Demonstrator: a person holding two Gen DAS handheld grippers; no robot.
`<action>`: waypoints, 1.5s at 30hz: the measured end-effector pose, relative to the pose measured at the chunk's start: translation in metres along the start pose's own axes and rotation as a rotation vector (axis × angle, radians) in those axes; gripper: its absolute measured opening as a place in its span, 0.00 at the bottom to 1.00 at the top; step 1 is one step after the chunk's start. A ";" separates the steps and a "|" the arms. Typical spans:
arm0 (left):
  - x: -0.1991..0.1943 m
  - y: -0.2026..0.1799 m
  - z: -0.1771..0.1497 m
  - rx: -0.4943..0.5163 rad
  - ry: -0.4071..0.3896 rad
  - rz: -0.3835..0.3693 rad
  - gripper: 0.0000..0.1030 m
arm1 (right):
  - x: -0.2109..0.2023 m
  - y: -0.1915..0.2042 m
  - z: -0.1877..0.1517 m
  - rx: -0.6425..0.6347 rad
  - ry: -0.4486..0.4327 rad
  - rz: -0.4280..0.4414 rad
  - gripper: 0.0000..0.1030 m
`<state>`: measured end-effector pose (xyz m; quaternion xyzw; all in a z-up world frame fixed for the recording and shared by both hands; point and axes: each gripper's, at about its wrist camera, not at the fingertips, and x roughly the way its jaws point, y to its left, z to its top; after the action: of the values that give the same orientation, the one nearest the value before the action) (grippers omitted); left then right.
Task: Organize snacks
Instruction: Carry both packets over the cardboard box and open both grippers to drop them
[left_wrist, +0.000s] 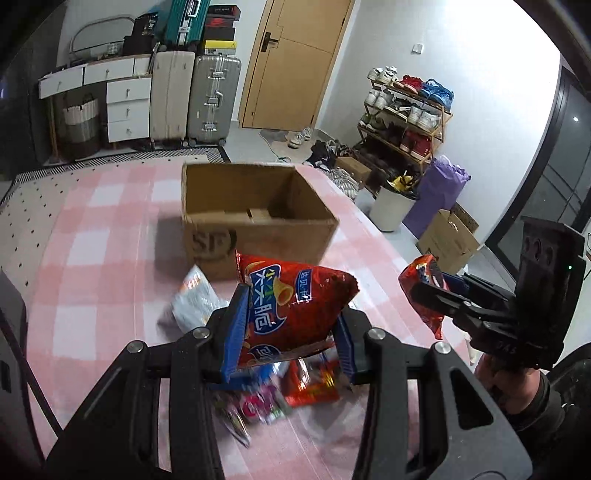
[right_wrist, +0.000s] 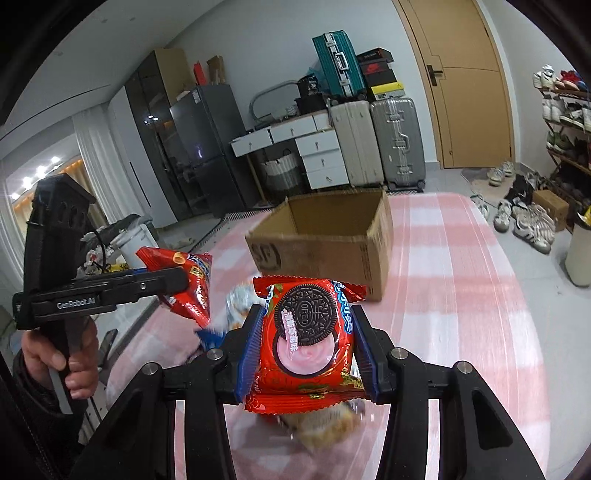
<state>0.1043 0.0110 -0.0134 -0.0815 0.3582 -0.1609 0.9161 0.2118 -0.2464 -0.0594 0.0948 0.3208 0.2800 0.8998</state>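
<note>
My left gripper (left_wrist: 291, 328) is shut on a red corn-snack bag (left_wrist: 295, 302), held off the table in front of an open cardboard box (left_wrist: 258, 221). In the right wrist view the same bag (right_wrist: 192, 284) hangs from the left gripper (right_wrist: 177, 286) at the left. My right gripper (right_wrist: 308, 350) is shut on a red Oreo packet (right_wrist: 306, 343); the box (right_wrist: 325, 243) stands just beyond it. From the left wrist view the right gripper (left_wrist: 424, 291) with the Oreo packet (left_wrist: 417, 273) shows at the right. The box looks empty inside.
A pink checked cloth (left_wrist: 92, 240) covers the table. Loose snack packets (left_wrist: 288, 391) lie under my left gripper, with a silvery packet (left_wrist: 192, 299) beside the box. Beyond the right table edge stand a white bin (left_wrist: 391, 206), a shoe rack (left_wrist: 406, 114) and cartons.
</note>
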 end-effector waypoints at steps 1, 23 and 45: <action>0.001 0.001 0.006 0.000 -0.002 0.001 0.38 | 0.003 0.000 0.008 -0.008 -0.004 -0.001 0.45; 0.092 0.051 0.157 -0.050 0.027 0.010 0.38 | 0.096 -0.010 0.151 -0.058 0.002 0.056 0.45; 0.205 0.083 0.133 -0.115 0.118 0.041 0.38 | 0.203 -0.062 0.127 0.034 0.121 0.010 0.45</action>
<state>0.3567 0.0211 -0.0671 -0.1171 0.4219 -0.1257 0.8902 0.4491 -0.1819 -0.0890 0.0947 0.3788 0.2842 0.8757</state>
